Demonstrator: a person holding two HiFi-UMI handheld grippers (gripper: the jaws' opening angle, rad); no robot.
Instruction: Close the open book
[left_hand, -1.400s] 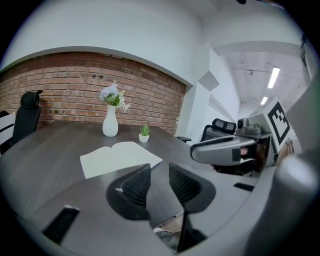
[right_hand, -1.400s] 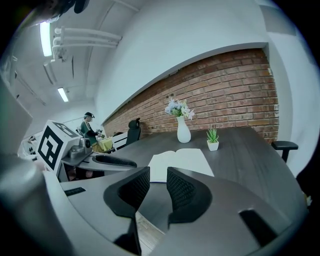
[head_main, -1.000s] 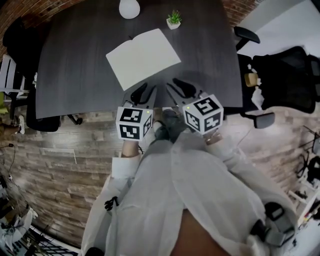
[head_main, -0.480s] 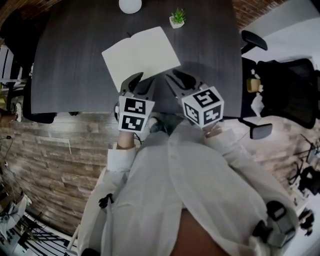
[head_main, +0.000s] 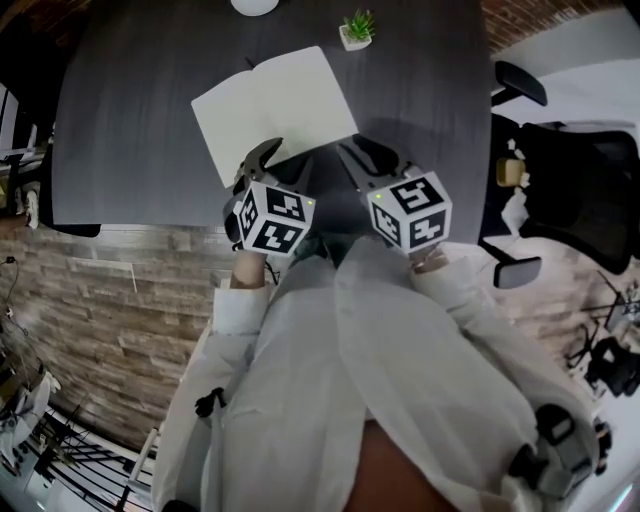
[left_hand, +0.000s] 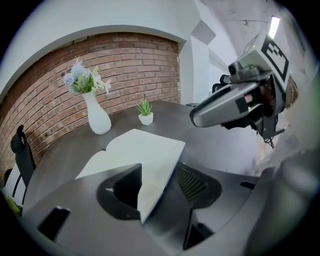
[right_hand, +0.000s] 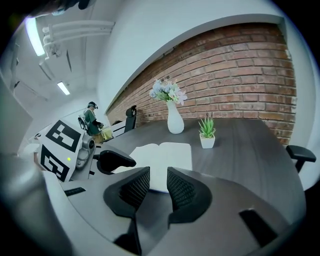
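White book (left_hand: 131, 149) corner between the left gripper's (left_hand: 159, 177) widely opening jaws

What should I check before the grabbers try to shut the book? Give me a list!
1. Book lying open on the table: ok.
2. Left gripper lined up on the book's near corner: ok. Its jaws are opening, and the corner is between them but not pinched.
3. One left jaw under the cover: cannot tell.
4. Right gripper empty: ok. Its jaws are apart with nothing between them.
5. Vase and potted plant out of the way: ok. Both stand behind the book, not touching it.
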